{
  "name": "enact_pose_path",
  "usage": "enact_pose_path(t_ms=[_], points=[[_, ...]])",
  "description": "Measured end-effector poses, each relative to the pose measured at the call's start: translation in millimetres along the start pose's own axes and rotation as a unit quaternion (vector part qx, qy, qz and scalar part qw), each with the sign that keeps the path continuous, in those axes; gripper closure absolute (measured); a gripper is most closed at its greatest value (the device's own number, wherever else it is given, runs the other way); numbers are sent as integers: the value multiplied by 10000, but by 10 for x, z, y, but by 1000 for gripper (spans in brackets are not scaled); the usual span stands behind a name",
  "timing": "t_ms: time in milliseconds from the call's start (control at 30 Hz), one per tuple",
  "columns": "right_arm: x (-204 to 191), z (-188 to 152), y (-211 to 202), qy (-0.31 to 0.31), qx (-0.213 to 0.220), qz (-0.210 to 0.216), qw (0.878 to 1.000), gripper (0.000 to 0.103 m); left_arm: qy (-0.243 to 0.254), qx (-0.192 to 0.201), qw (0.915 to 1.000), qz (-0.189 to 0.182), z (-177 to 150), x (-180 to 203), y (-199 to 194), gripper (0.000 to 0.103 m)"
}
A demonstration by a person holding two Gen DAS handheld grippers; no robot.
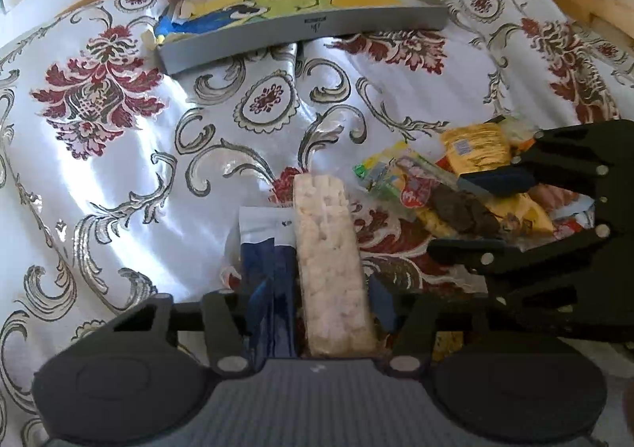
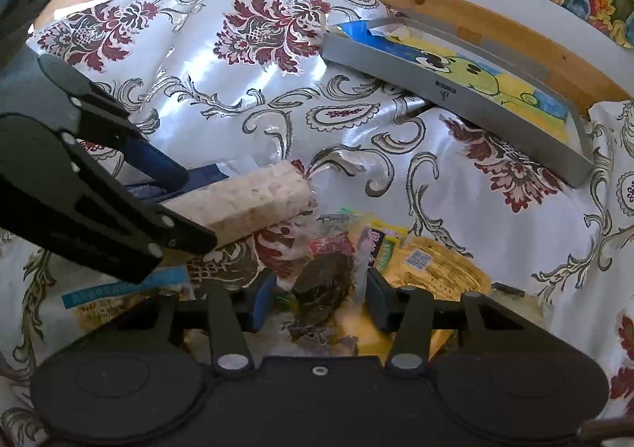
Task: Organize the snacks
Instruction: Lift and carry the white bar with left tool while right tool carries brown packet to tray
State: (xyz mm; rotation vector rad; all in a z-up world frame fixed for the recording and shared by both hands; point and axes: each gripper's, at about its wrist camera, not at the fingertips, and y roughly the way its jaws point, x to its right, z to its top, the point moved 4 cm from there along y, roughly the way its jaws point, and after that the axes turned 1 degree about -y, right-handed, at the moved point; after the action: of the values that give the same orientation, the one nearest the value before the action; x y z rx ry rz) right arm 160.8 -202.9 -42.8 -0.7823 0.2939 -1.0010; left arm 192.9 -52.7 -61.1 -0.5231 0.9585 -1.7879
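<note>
Satin bedspread [image 1: 119, 177], white with red and silver damask, lies glossy and creased under everything, so nothing on it sits flat. From my left view, my left tool [image 1: 313, 312] is clenched on a puffed-rice bar [image 1: 329, 264] in clear wrap, gripped near its back end with the rest sticking forward above the bed. A white and navy packet [image 1: 263, 245] lies beside the bar on its left. I judge the bar light and stiff but brittle, its film slick; a harder squeeze would crumble it, so hold the long flat sides, near the middle. Far ahead rests a grey tray [image 1: 376, 23] lined with a cartoon drawing, its low rim looking rigid. To the right, the snack pile [image 1: 475, 185] is crinkly foil and plastic: yellow, green, red.

From my right view, my right tool [image 2: 321, 302] sits down in that pile, its fingers standing either side of a dark snack [image 2: 327, 280] in clear wrap. Whether the pads actually press on it I cannot tell. That one looks soft and lumpy, the loose wrapper likely to slide. A yellow pack [image 2: 436, 272] lies just beside it, thin and floppy. The bar in the other tool crosses at left, and the tray waits at upper right, well apart.
</note>
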Motion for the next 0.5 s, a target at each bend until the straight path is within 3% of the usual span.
enact_pose_path(t_ms=[167,500], points=[[-9,-9,19,-62,14,15,10000,52,45,-138,9998,96,67,48,88,51],[-30,-8,93,-217,101,-71,9997,50,-213,-225,9994,164,96,38,124,53]])
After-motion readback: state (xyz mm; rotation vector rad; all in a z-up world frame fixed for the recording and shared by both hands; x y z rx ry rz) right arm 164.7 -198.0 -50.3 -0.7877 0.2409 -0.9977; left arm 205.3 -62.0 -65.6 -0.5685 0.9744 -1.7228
